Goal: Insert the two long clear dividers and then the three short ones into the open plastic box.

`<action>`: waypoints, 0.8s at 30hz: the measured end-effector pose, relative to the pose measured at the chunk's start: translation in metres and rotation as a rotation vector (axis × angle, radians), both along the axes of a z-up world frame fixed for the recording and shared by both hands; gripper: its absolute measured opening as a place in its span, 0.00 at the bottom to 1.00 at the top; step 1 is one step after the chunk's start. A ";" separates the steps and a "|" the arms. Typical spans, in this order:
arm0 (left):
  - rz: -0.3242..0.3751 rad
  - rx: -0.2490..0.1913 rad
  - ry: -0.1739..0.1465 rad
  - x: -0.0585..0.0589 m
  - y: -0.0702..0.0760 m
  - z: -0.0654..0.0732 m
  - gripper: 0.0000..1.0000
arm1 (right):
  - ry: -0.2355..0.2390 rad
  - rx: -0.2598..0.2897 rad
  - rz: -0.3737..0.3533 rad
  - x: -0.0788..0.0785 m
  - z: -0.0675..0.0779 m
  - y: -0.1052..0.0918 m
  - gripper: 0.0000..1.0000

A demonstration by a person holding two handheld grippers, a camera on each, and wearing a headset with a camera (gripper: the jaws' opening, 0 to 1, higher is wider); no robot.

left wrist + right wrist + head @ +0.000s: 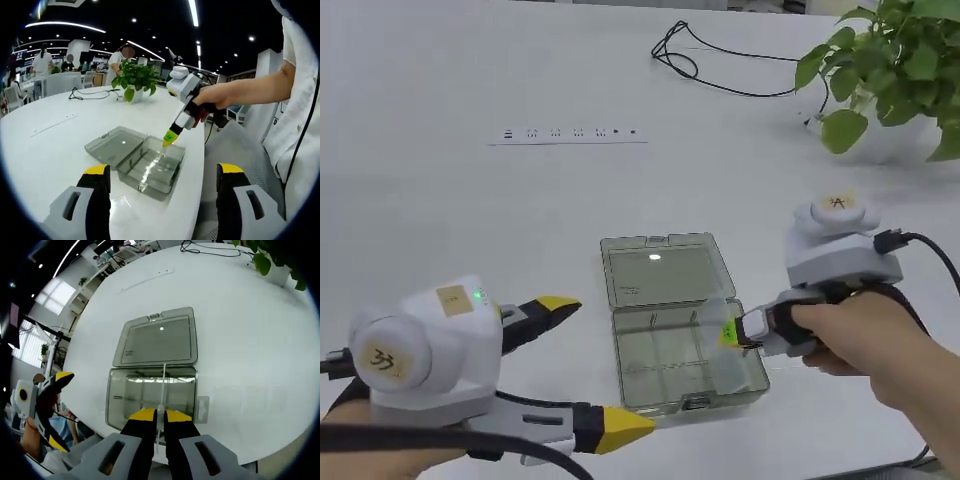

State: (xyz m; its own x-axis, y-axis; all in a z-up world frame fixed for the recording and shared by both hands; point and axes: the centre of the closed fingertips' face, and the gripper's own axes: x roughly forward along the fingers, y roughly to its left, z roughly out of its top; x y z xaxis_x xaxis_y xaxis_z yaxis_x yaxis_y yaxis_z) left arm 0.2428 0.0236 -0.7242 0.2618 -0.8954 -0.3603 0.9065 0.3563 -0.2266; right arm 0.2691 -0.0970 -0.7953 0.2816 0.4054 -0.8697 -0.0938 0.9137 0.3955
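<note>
The open clear plastic box [650, 372] lies on the white table with its lid [660, 268] folded flat behind it. My right gripper [730, 334] hangs over the box's right part, shut on a clear divider [163, 385] that stands on edge inside the box [125, 397] and runs toward the lid hinge. The left gripper view also takes in the right gripper [170, 136] above the box [150, 165]. My left gripper [592, 365] is open to the left of the box, apart from it, with nothing between its yellow tips.
A small clear piece [202, 408] lies flat just right of the box. A potted plant [890, 70] and a black cable [720, 60] sit at the far right. A white marked strip [568, 133] lies further back. The table edge runs close behind the grippers.
</note>
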 end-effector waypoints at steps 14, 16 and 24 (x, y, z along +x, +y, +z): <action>0.000 -0.006 0.002 0.001 -0.002 0.001 0.89 | -0.021 -0.033 0.040 0.003 0.000 0.005 0.06; 0.000 -0.006 0.002 0.000 -0.002 0.001 0.89 | -0.023 -0.038 0.048 0.002 0.000 0.006 0.06; -0.002 -0.006 0.004 0.000 -0.004 0.002 0.88 | -0.037 -0.053 0.083 0.004 -0.005 0.006 0.07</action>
State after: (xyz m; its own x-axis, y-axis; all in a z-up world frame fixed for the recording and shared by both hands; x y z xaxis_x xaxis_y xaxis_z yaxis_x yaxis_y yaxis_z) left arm 0.2426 0.0199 -0.7225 0.2584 -0.8982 -0.3557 0.9062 0.3529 -0.2328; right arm 0.2734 -0.0908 -0.8003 0.2816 0.3824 -0.8800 -0.1839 0.9217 0.3417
